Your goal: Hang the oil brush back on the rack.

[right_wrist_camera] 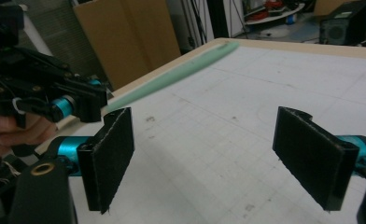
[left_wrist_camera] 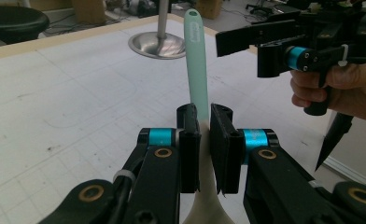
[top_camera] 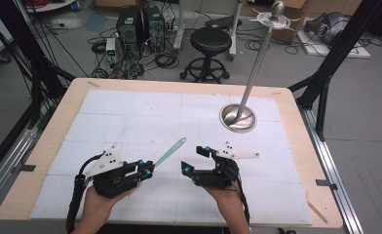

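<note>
While the left gripper (top_camera: 147, 169) sits low in the frame, left of centre in the high view, its jaws are pressed in on a pale green spatula (top_camera: 170, 151), pinching it near where the handle meets a cream-coloured blade end. In the left gripper view the handle (left_wrist_camera: 196, 60) rises straight up between the two black pads, the tip near the top edge of the frame. So the pick-up looks done: the tool is off the white mat (top_camera: 130, 122), slanting up and to the right toward the middle of the picture.

The right gripper (top_camera: 195, 159) is just right of the spatula, centre-bottom of the high view, jaws spread wide with nothing between them. In the right gripper view the two pads stand well apart, and the green handle (right_wrist_camera: 172, 79) crosses the upper left of the frame, beyond the left pad, not between them.

Metal stand (top_camera: 238, 118) with its round base sits in the upper right part of the mat, well apart from both hands; its pole leans up toward the top of the frame.

Judgement: grasp by one hand complete; what looks to be left is a hand-over or a second grip by the open right gripper, which is near but not yet around the handle. Where the spatula should end up, I cannot tell.
</note>
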{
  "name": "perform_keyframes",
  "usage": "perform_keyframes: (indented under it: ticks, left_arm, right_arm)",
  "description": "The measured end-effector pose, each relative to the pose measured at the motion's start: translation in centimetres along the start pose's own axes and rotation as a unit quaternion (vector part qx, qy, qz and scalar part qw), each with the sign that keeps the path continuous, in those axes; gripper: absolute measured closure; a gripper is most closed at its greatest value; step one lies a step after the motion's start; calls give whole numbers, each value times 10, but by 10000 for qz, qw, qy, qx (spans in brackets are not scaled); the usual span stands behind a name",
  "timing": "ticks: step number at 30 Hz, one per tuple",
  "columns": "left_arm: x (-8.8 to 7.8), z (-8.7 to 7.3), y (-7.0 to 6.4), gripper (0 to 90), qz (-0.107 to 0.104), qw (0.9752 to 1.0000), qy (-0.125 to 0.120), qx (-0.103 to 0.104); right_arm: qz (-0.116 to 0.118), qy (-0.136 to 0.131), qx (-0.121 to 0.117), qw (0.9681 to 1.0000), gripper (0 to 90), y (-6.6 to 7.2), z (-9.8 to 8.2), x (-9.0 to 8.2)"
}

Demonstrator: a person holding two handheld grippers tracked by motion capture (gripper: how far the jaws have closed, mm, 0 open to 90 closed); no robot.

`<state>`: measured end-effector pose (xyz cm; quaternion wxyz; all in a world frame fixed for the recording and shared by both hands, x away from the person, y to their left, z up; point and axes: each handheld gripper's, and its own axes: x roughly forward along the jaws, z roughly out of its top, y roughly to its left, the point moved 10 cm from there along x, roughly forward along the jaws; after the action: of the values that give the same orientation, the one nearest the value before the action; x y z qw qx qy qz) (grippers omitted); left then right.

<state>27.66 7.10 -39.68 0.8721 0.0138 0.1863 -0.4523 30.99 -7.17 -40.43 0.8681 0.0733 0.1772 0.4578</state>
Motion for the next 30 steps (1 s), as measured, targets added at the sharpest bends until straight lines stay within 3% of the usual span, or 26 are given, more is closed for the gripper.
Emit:
perform_keyframes:
  ticks: [6,17,20,30]
  left_arm:
    - [7,-3,-9,817,-130,9999,67,47]
    - [12,-5,-18,816,-251,9996,96,75]
    - [12,-5,-20,815,-274,9995,99,77]
    - [14,-3,-25,815,-286,9995,52,122]
  right_arm:
    - [294,-62,66,9995,276,9,4,6]
    - [517,-214,138,9983,376,16,12,7]
    - [686,-313,143,9971,423,22,17,5]
    - [864,-390,-42,9955,559,38,31,2]
